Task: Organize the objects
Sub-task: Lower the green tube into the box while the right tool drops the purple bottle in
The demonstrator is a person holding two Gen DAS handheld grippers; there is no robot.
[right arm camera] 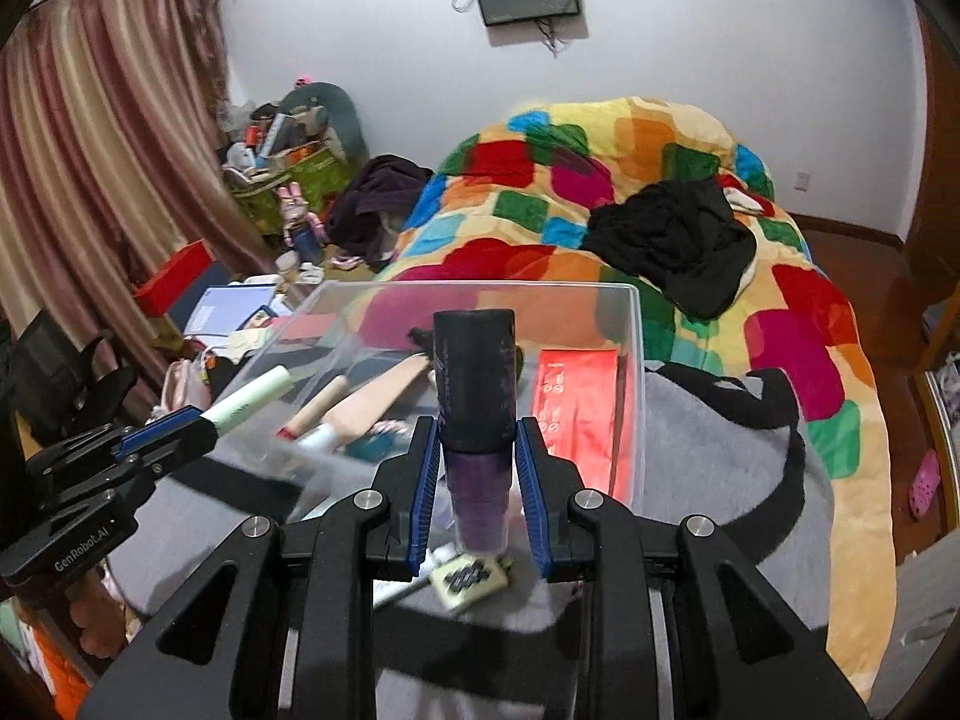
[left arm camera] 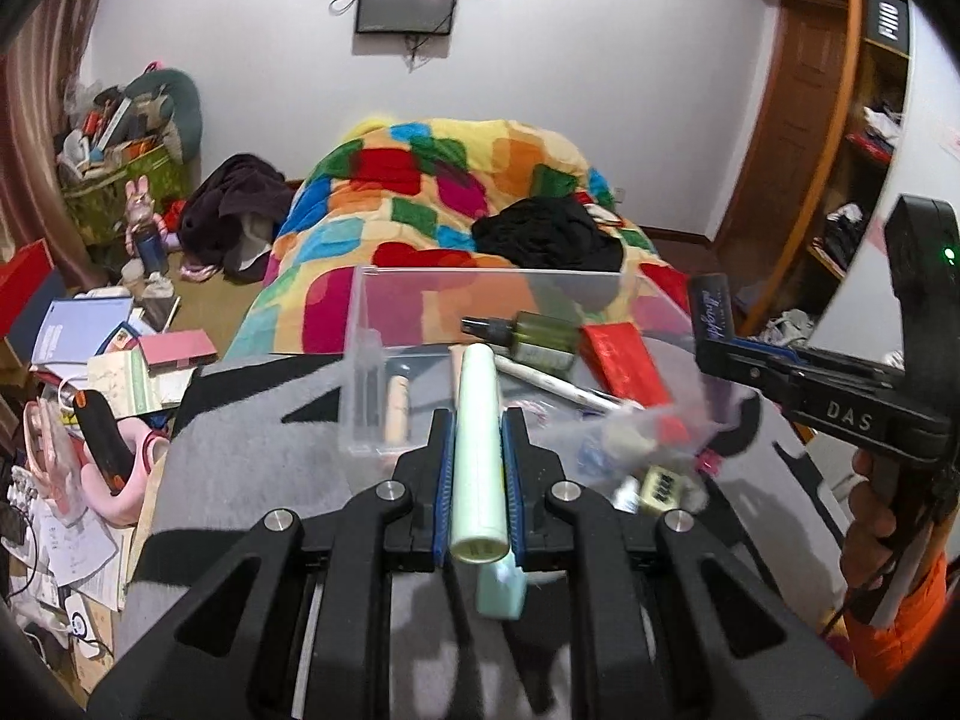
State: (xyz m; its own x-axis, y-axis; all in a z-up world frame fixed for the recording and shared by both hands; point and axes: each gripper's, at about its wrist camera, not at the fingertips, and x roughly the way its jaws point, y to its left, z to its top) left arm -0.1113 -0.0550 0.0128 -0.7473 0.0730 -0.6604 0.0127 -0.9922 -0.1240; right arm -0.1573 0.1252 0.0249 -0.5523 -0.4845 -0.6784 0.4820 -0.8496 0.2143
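Green tube [left arm camera: 477, 450] pinched between blue pads of left gripper [left arm camera: 477, 468], above grey blanket [left arm camera: 252, 456]. Clear box [left arm camera: 372, 324] just ahead, holding red packet [left arm camera: 624, 360], small bottle [left arm camera: 534, 333].

Right wrist view: dark tube [right arm camera: 477, 396] clamped upright in right gripper [right arm camera: 478, 468], in front of clear box. Left gripper at left edge, gripping green tube. Small patterned case [right arm camera: 468, 579] on blanket below.

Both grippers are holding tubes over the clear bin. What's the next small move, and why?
Probably carry the left gripper forward and lower its pale green tube into the clear bin. The tube is firmly clamped, and the bin ahead is open-topped. The right gripper with its dark tube can follow.
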